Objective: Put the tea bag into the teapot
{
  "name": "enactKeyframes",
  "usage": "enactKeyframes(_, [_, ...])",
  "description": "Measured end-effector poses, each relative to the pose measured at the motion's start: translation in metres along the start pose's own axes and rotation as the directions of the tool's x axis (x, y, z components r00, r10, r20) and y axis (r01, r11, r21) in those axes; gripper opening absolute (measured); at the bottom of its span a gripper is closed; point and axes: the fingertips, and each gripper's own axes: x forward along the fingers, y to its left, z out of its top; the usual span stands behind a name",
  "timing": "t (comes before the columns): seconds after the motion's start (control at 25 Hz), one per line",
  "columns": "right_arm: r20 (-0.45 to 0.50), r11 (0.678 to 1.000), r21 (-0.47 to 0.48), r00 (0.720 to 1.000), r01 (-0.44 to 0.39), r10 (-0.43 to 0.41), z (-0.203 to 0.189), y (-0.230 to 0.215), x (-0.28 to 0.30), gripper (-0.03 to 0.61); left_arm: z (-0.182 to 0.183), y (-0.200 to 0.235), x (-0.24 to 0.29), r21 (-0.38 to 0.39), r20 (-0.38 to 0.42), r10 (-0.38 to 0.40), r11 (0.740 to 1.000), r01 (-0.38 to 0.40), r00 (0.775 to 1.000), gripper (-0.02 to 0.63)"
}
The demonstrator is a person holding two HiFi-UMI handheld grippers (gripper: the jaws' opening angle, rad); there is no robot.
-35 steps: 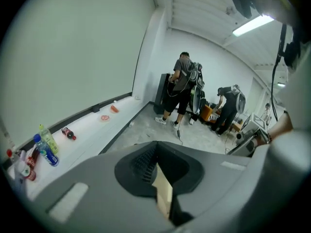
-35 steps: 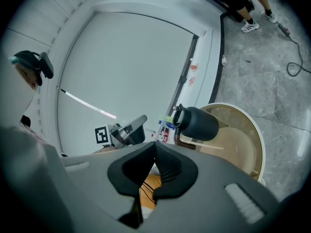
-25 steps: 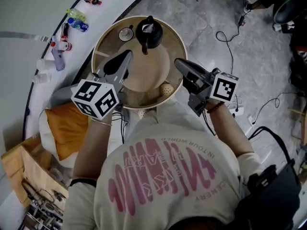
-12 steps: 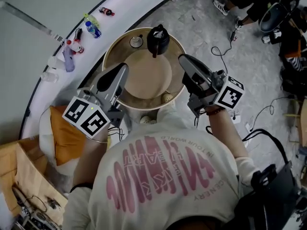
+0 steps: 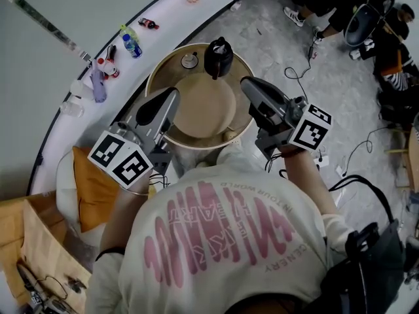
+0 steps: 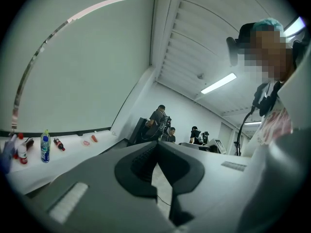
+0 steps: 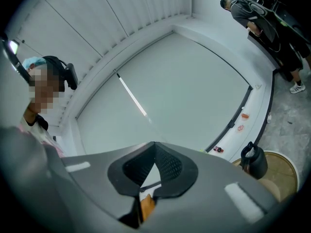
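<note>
The black teapot (image 5: 218,57) stands at the far side of the round wooden table (image 5: 152,84), and it also shows low on the right in the right gripper view as the teapot (image 7: 253,162). My left gripper (image 5: 174,91) is held over the table's left part; its tips meet, so the left gripper (image 6: 156,144) is shut and empty. My right gripper (image 5: 243,82) hovers over the table's right edge, right of the teapot. Its tips touch too, so the right gripper (image 7: 154,143) is shut. A small white and orange bit shows in the gap behind them; I cannot tell what it is. No tea bag can be made out.
A small round cup (image 5: 190,60) sits left of the teapot. Bottles (image 5: 131,43) lie on the curved white ledge behind. An orange cushion (image 5: 91,178) lies at my left, with a cardboard box (image 5: 33,241) below it. Cables (image 5: 308,64) cross the floor at right, and people (image 5: 327,5) stand beyond.
Both grippers have risen from the table's near edge and swung apart. The table and teapot now look smaller and farther off. The right gripper has rolled.
</note>
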Motion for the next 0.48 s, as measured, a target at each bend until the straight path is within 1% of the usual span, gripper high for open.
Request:
enactKeyframes(0.28, [-0.011, 0.999, 0.008, 0.999, 0.043, -0.043, -0.0080, -0.0006, -0.0029, 0.005, 0.0004, 0.0005, -0.0011, -0.008, 0.000, -0.024, 1.000, 0.024, 1.000, 0.014])
enactKeyframes(0.48, [-0.024, 0.997, 0.014, 0.997, 0.071, -0.071, -0.0108, -0.0049, -0.0052, 0.005, -0.0025, 0.0002, 0.0007, -0.014, -0.017, -0.032, 0.999, 0.032, 0.999, 0.014])
